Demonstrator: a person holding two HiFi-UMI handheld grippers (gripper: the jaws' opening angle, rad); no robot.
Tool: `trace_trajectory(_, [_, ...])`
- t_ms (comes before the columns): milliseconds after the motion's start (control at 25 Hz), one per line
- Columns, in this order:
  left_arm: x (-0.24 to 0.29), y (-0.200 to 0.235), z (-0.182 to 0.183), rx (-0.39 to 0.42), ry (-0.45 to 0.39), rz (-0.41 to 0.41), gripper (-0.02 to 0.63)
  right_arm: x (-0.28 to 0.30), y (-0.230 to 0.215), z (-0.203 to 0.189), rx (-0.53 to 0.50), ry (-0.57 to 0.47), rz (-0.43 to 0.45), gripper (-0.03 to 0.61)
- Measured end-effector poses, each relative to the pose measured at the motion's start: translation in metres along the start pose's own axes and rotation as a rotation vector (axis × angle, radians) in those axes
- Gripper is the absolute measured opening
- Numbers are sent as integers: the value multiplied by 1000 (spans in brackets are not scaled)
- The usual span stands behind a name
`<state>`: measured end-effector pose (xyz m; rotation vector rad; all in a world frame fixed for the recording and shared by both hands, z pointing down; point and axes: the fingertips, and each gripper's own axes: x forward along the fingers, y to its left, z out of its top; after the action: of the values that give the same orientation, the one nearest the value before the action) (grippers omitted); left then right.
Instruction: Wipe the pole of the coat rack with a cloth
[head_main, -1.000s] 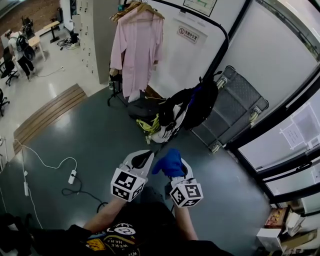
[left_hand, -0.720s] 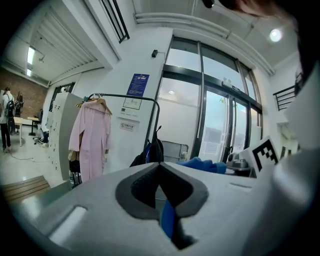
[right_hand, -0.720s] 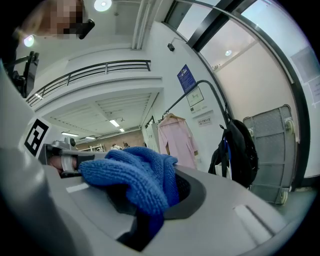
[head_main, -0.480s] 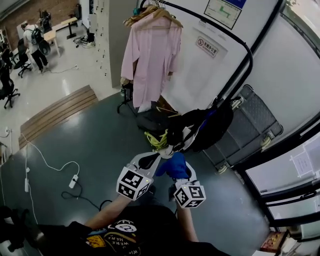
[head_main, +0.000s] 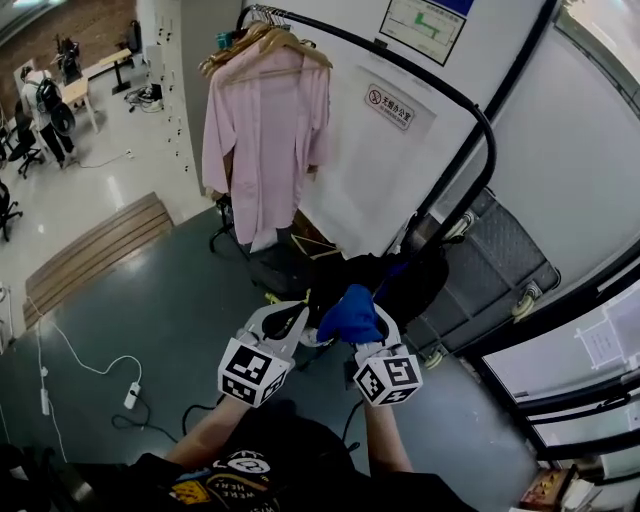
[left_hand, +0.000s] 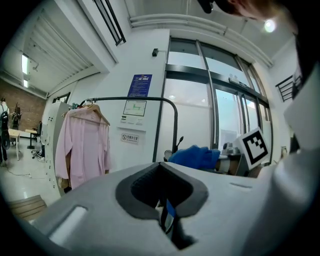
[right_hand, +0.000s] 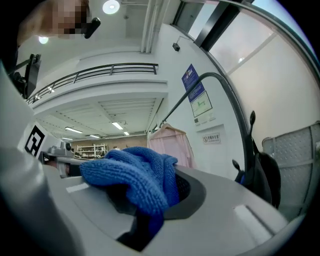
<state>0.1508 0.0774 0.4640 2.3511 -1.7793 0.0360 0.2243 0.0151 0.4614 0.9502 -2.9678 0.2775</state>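
Observation:
The coat rack's black pole (head_main: 468, 108) arches from the upper left over to the right and runs down behind dark bags. A pink coat (head_main: 264, 140) hangs from its left end. My right gripper (head_main: 366, 305) is shut on a blue cloth (head_main: 350, 313), held in the air short of the pole's right leg. In the right gripper view the cloth (right_hand: 136, 176) bulges out of the jaws, with the pole (right_hand: 227, 102) curving beyond. My left gripper (head_main: 287, 310) is beside it, shut with nothing in it. From the left gripper view, the pole (left_hand: 175, 117) and the cloth (left_hand: 196, 156) show ahead.
Black bags (head_main: 405, 278) hang low on the rack in front of my grippers. A grey suitcase (head_main: 505, 262) leans on the wall at right. A power strip and cable (head_main: 130, 395) lie on the dark floor at left. A wooden ramp (head_main: 95, 250) lies farther left.
My head has turned upward, so more of the rack shows. Both grippers have risen a little toward the bags and the pole. The cloth stays in the right gripper.

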Motion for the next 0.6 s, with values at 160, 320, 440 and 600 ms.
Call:
trace_trajectory(160, [40,37,18,-1,-19,-32,-3,49,-44,69,-88,-96,-74,54])
trace_trajectory(320, [81,74,30,-10,-12,-110,-3,94,-94,166,-188,-217,-226,54])
trace_trajectory(440, [102,103,42,-1,-4,-164,-3,118,-109,251,-303,-324,-327,54])
trace_trajectory(600, [128,142,54,23,24,-254,-3,130,-117,346,-478,-438,-541,54])
